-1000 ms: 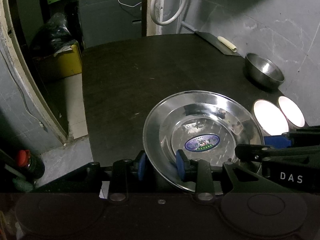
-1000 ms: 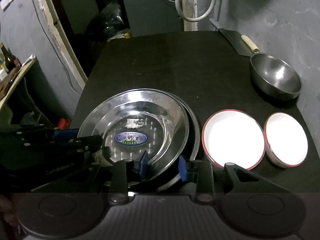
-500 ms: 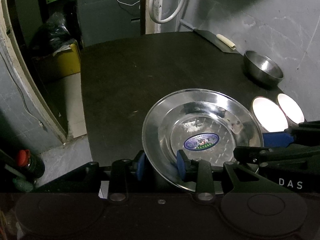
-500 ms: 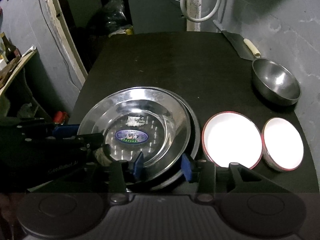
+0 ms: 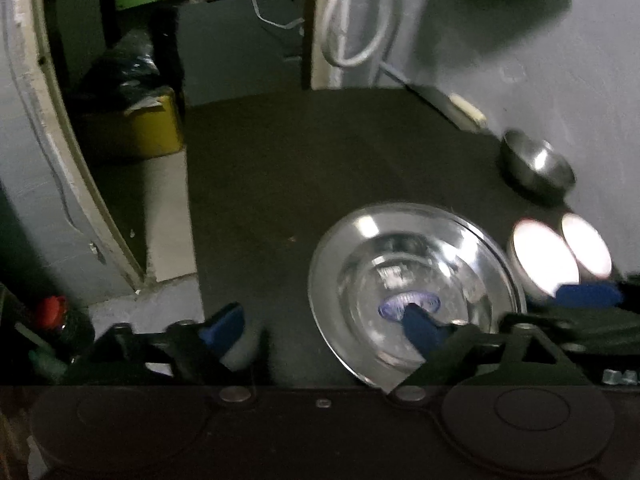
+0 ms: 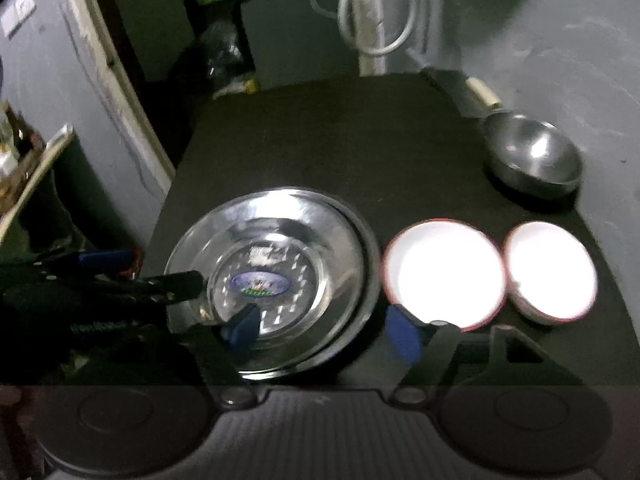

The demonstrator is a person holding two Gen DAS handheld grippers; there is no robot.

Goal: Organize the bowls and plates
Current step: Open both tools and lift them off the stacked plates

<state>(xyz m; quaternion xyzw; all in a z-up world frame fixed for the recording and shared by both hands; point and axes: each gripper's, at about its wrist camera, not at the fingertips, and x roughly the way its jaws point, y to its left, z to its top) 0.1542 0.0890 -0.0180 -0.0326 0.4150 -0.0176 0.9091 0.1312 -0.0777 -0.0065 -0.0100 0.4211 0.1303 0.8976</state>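
A steel plate (image 5: 416, 264) with a blue sticker lies nested on a second steel plate (image 6: 370, 264) on the dark table (image 6: 340, 140). My left gripper (image 5: 320, 327) straddles the top plate's (image 6: 272, 276) near-left rim. Its jaws are opening and the blue pads (image 5: 222, 326) stand clear of the metal. My right gripper (image 6: 323, 331) straddles the near-right rim, also opening, with its pads (image 6: 404, 336) off the plate. To the right sit a larger white red-rimmed bowl (image 6: 442, 274) and a smaller one (image 6: 550, 270). Further back is a steel bowl (image 6: 534, 156).
A cleaver with a cream handle (image 6: 484, 94) lies at the far right by the grey wall. The table's left edge drops to the floor, where a yellow bin (image 5: 148, 128) and a red-capped bottle (image 5: 52, 312) stand. A white hose (image 5: 352, 20) hangs at the back.
Both grippers were shut on the near rim of the top steel plate; both have now spread their jaws and the plate rests flat on the one beneath.
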